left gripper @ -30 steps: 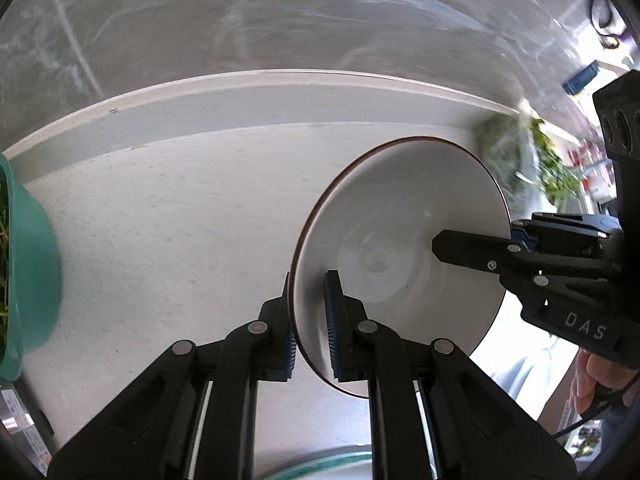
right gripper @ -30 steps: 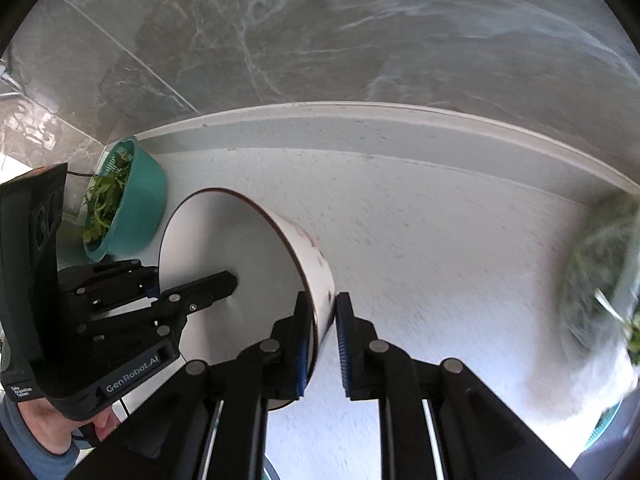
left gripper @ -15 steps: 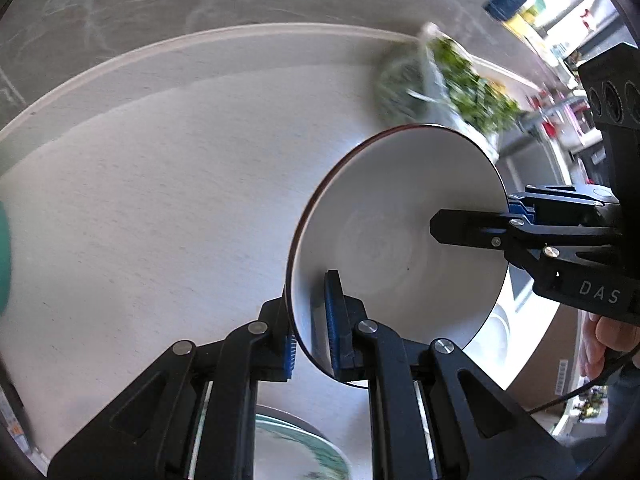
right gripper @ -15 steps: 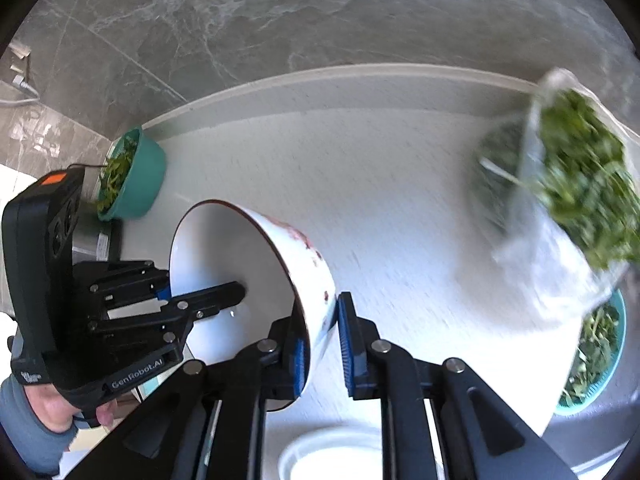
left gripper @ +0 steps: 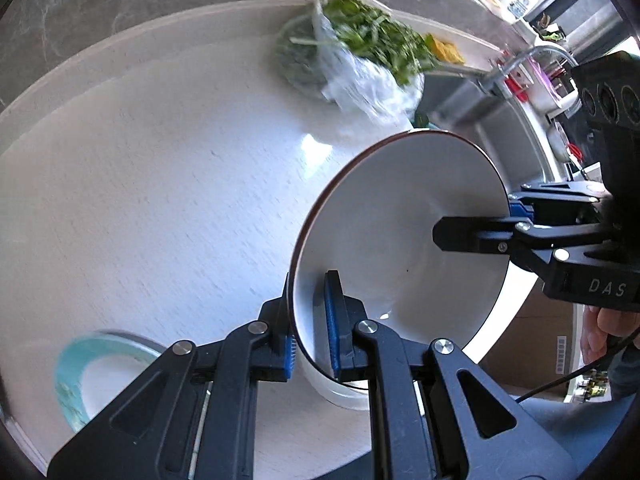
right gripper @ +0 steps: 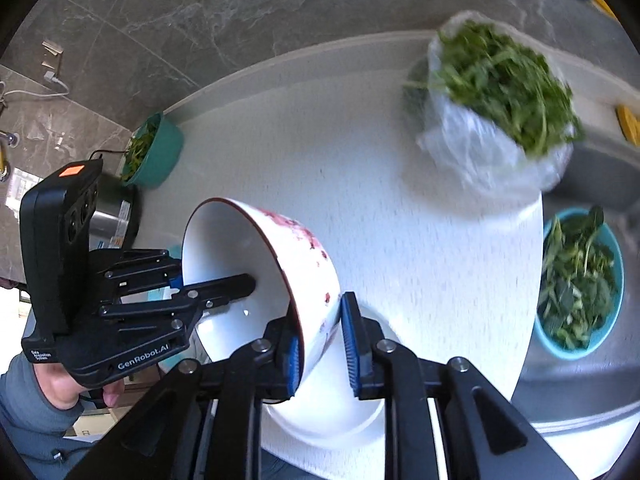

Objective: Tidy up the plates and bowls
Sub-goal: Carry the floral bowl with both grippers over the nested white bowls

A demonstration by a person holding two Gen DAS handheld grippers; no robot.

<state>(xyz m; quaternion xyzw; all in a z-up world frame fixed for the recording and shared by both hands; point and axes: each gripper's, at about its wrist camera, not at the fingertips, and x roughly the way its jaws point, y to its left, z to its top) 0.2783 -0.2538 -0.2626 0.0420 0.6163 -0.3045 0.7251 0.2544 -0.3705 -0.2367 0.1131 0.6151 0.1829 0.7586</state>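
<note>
A white bowl (left gripper: 400, 240) with a dark red rim and red marks outside (right gripper: 292, 256) is held tilted above the counter. My left gripper (left gripper: 310, 324) is shut on its near rim, and my right gripper (right gripper: 320, 344) grips the opposite rim, seen from the left wrist view (left gripper: 480, 236). The left gripper also shows in the right wrist view (right gripper: 216, 288). Just below the bowl sits a white bowl or plate (right gripper: 332, 420), also in the left wrist view (left gripper: 344, 396). A plate with a teal rim (left gripper: 92, 368) lies at the lower left.
A plastic bag of greens (left gripper: 368, 64) (right gripper: 500, 100) lies on the white counter (left gripper: 160, 184). A teal bowl of greens (right gripper: 576, 284) sits by the sink at right. Another teal bowl of greens (right gripper: 156, 152) and a steel pot (right gripper: 116, 216) stand at left.
Both grippers have carried the bowl to the right and toward the counter's front edge, over the white bowl or plate. The bag of greens and teal-rimmed plate have come into view.
</note>
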